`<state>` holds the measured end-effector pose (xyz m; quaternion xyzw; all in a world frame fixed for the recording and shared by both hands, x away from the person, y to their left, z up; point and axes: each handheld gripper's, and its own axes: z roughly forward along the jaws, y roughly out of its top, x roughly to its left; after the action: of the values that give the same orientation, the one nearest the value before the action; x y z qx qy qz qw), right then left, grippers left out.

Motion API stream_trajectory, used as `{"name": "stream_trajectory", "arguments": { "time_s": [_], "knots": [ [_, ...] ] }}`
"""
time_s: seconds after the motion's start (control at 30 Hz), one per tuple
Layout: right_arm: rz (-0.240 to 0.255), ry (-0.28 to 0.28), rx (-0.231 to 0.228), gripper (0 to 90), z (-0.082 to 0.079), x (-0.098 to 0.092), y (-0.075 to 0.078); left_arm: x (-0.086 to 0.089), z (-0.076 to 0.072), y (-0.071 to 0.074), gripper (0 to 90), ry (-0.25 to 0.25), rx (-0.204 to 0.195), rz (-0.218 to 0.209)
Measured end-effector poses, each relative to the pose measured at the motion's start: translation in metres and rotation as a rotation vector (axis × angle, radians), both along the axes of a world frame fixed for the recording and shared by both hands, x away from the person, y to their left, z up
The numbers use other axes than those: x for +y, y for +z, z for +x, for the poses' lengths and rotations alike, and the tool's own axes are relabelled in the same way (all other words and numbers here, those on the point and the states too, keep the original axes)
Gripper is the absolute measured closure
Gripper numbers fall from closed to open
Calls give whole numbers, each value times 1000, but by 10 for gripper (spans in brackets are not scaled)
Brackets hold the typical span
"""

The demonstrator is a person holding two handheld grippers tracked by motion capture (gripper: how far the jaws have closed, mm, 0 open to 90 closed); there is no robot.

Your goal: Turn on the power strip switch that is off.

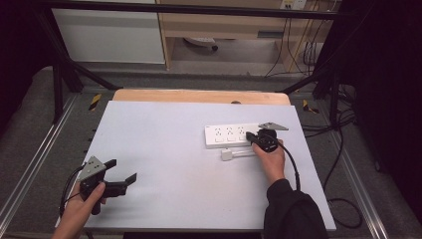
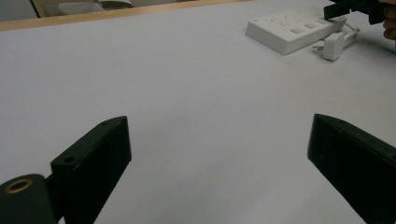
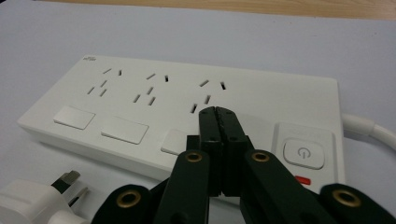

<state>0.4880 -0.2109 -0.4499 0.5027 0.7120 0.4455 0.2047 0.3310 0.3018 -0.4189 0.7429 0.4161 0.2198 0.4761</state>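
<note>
White power strip, small embossed logo unreadable

Hand-held two-jaw grippers and the person operating them.

Left gripper: black body, flat black jaws each with a small screw hole, brass-ringed pivot, grey three-cornered plate on top, black cable trailing. Right gripper: black linkage arms with four brass-ringed pivots, small screws on the jaws, matching grey plate and black cable. The right arm wears a black sleeve; the left forearm is unsleeved.
</note>
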Motion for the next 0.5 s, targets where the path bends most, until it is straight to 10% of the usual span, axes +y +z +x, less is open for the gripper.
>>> {"name": "stream_trajectory", "arguments": {
  "time_s": [0.5],
  "knots": [
    [-15, -5, -5, 900, 1, 2, 1, 0, 0, 0, 62, 2, 1, -3]
  ]
}}
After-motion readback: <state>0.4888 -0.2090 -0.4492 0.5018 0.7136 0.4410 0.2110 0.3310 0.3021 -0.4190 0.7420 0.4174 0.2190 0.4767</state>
